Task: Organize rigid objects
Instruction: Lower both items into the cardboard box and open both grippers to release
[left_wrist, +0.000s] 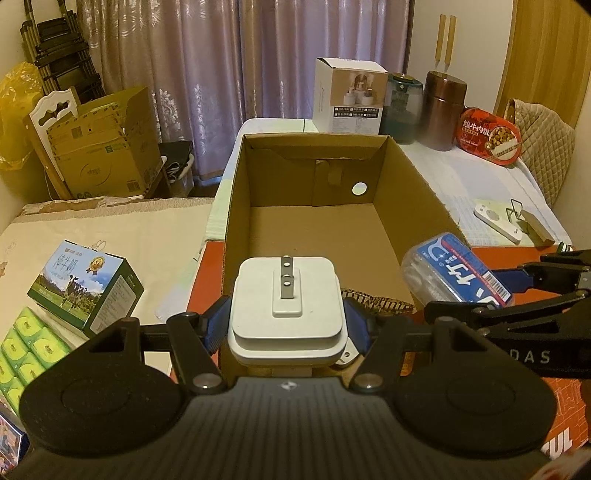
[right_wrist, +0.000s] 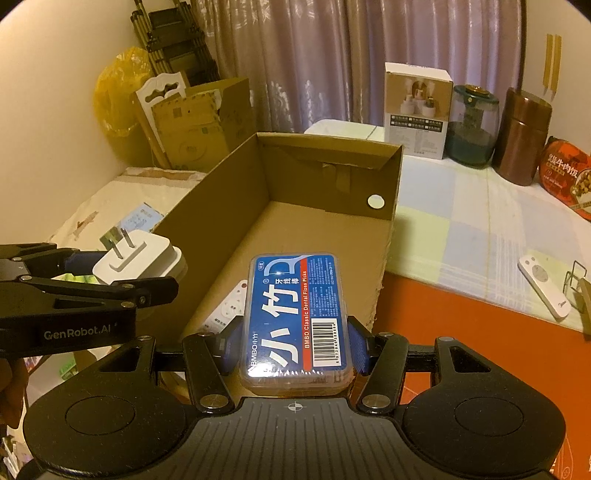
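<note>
My left gripper (left_wrist: 286, 325) is shut on a white plug adapter (left_wrist: 286, 306), prongs pointing forward, held over the near end of an open cardboard box (left_wrist: 402, 184). My right gripper (right_wrist: 293, 343) is shut on a clear floss-pick box with a blue label (right_wrist: 295, 314), held over the box's near right corner. The floss box also shows at the right of the left wrist view (left_wrist: 454, 273). The adapter shows at the left of the right wrist view (right_wrist: 140, 258). A white remote (right_wrist: 227, 310) lies inside the cardboard box (right_wrist: 391, 221) near its front.
On the table to the right lie a white remote (right_wrist: 543, 284) and a wire clip (right_wrist: 574, 280). At the back stand a white carton (right_wrist: 417, 110), a glass jar (right_wrist: 471, 125), a brown canister (right_wrist: 522, 136) and a red food tub (right_wrist: 565, 177). A milk carton (left_wrist: 86, 288) sits left.
</note>
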